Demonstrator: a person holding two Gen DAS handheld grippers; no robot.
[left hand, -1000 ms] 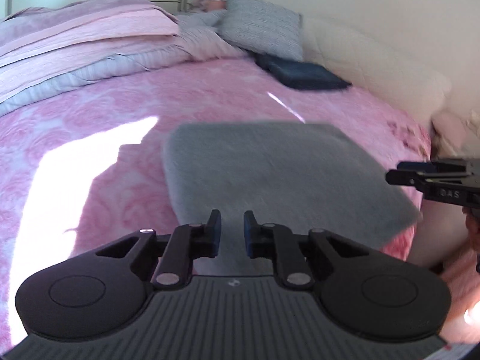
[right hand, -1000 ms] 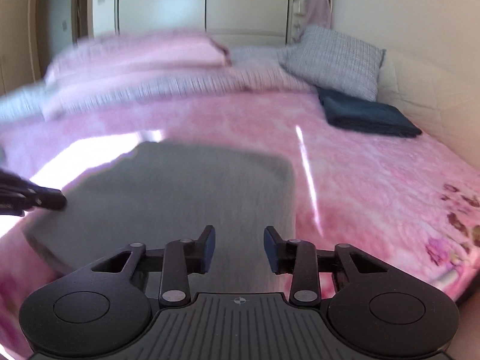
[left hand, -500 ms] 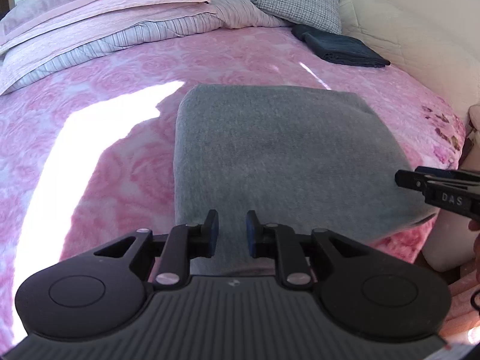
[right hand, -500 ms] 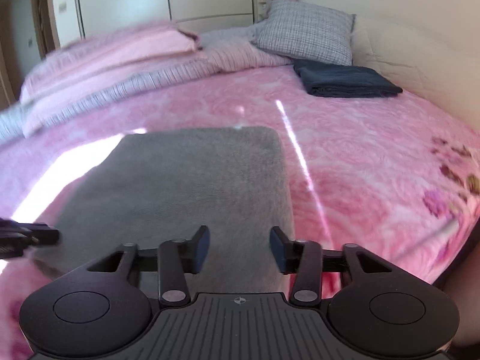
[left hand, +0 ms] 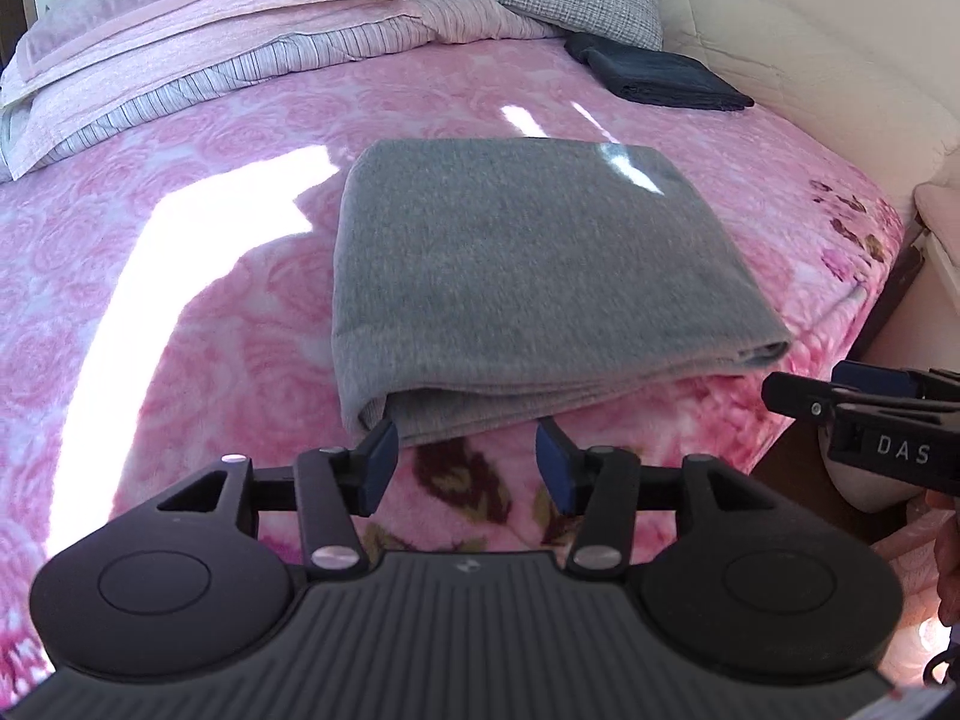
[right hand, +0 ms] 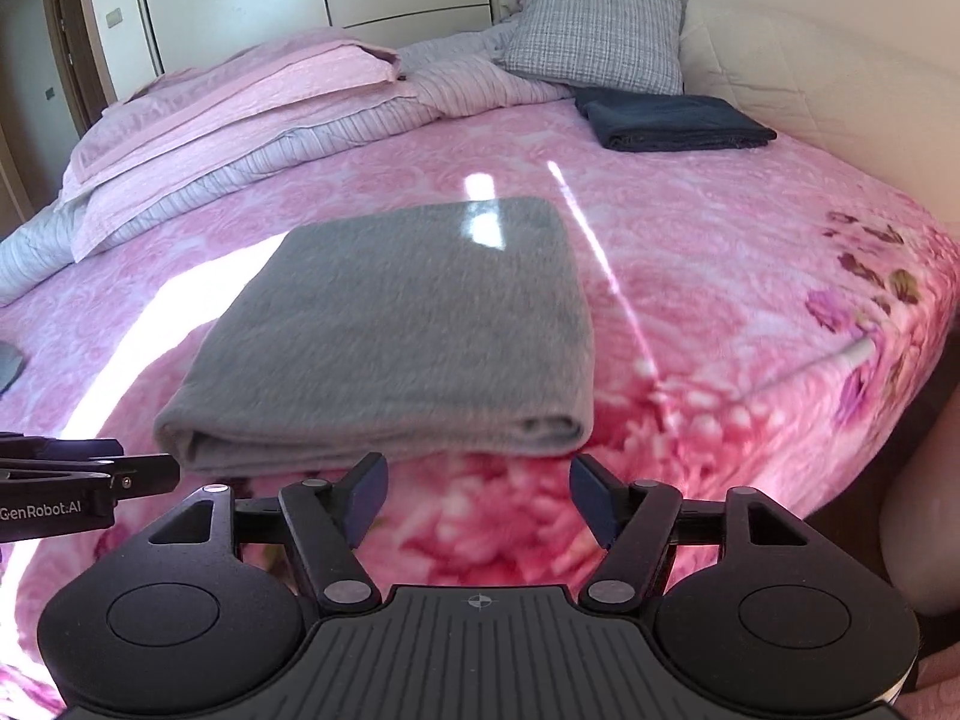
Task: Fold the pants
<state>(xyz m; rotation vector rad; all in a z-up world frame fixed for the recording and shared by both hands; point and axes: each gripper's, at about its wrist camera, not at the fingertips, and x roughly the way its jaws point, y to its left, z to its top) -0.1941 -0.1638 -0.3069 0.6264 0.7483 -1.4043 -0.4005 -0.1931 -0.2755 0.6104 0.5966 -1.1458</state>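
Left gripper [left hand: 467, 461]: we see its jaws spread apart and empty, just short of the near edge of the folded cloth.
Right gripper [right hand: 477, 495]: we see its fingers wide apart, holding nothing, above the bedspread in front of the same near edge.
Pants [left hand: 528, 276]: we find them folded into a flat grey rectangle, layered edges facing us, lying on the pink bedspread [left hand: 180, 276] near the foot of the bed.
Dark blue folded cloth [right hand: 675, 120]: we note it farther back, beside the headboard.
Checked pillow [right hand: 594, 33]: we see it behind that, next to the stacked pink bedding [right hand: 240, 96].
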